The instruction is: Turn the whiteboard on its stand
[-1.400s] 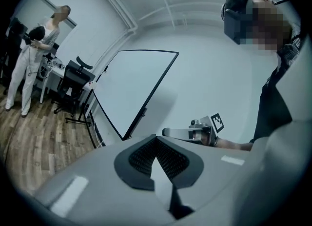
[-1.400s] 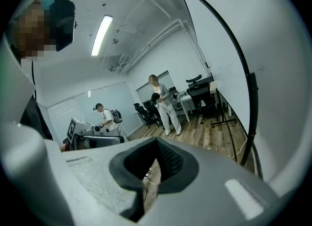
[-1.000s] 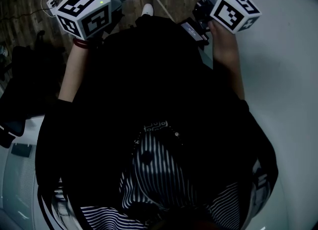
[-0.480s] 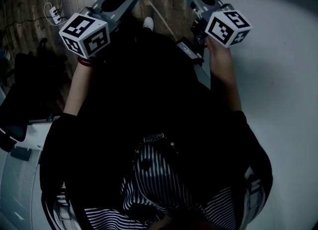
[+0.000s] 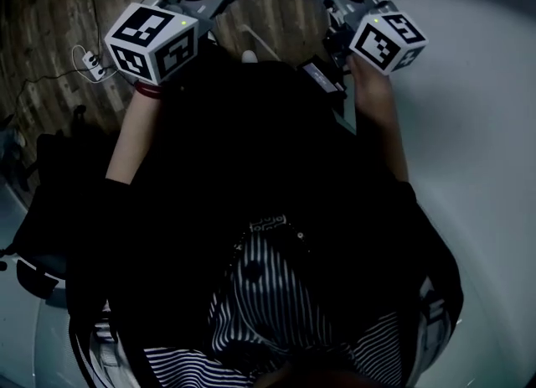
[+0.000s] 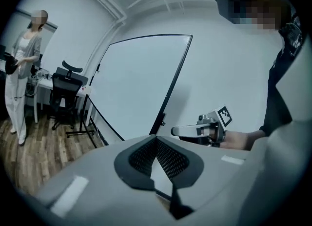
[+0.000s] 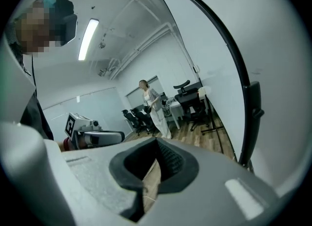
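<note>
A: What is seen on the marker cubes (image 5: 151, 41)?
B: Black-and-white square patterns are shown. The whiteboard (image 6: 141, 83) is framed in black, its face white.
A: And the floor (image 5: 50, 34)?
B: Brown wood planks are seen; the shirt (image 5: 260, 294) is striped black and white.

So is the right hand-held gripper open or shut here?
Shut and empty: in the right gripper view the right hand-held gripper has its pads meeting at the tips, nothing between them; the whiteboard stands apart.
</note>
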A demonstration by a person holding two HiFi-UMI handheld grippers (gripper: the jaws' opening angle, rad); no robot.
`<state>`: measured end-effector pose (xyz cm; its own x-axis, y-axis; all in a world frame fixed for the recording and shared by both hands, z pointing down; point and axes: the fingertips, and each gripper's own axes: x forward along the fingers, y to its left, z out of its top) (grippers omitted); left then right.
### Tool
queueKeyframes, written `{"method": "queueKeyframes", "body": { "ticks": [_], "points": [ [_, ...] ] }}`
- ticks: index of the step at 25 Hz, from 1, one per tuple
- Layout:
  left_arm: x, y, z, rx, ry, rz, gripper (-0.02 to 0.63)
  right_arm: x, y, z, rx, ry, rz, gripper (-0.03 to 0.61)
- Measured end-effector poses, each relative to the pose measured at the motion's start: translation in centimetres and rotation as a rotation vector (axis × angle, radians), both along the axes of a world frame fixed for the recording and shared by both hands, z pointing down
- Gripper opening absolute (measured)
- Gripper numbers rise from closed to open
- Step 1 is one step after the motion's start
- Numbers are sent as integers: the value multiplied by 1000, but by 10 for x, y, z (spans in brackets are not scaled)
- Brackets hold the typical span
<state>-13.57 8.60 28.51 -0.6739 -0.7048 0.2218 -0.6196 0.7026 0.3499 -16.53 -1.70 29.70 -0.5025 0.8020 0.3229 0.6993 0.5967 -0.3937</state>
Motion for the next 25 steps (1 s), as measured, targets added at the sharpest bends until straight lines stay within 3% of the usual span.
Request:
{"method": "queueKeyframes", "body": {
  "ticks": [11, 15, 20, 25],
  "points": [
    [-29, -43, -8, 63, -30, 277, -2, -28, -35, -22, 26, -42, 262, 2],
    [-46, -38, 1, 82, -9, 316, -2, -38, -46, -21, 52, -36, 350, 2],
    [-51, -37, -18, 107, -75, 329, -2, -35, -57, -21, 59, -42, 413, 2],
    [-51, -54, -21, 78, -83, 325, -2, -39, -68, -13, 36, -39, 405, 2]
  ]
}}
